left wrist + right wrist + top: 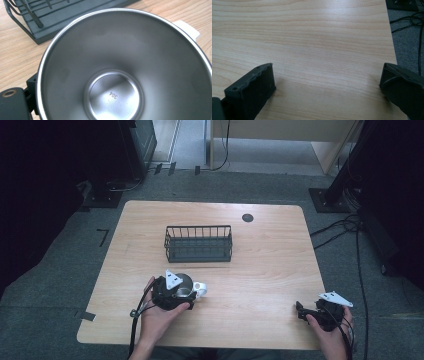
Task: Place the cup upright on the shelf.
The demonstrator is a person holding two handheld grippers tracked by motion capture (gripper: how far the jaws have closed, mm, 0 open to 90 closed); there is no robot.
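Right now my left gripper [175, 292] is down over a stainless steel mug [125, 65] with a white handle [200, 288], and its camera looks straight into the bowl, down to the "304" stamped on the bottom. I can see one black jaw [15, 105] pressed against the outside of the rim at lower left; the other is hidden, so I judge the jaws to be clamped across the mug's wall, one inside and one out. That rim hold makes sense: it keeps the mouth upward and the handle free, sticking out on the far side of the jaws.

Just beyond the mug, ahead of the left jaws, stands the black wire dish rack [198, 243], the likely place for the mug. Its near wall [50, 27] rises between the jaws and the rack's floor, so I'd have to lift over it; nothing else blocks that path.

My right gripper [320, 312] rests low near the bench [317, 37] corner, well apart, jaws spread wide with bare wood between them. Past its right jaw, the bench edge drops to grey carpet and cables [409, 22].
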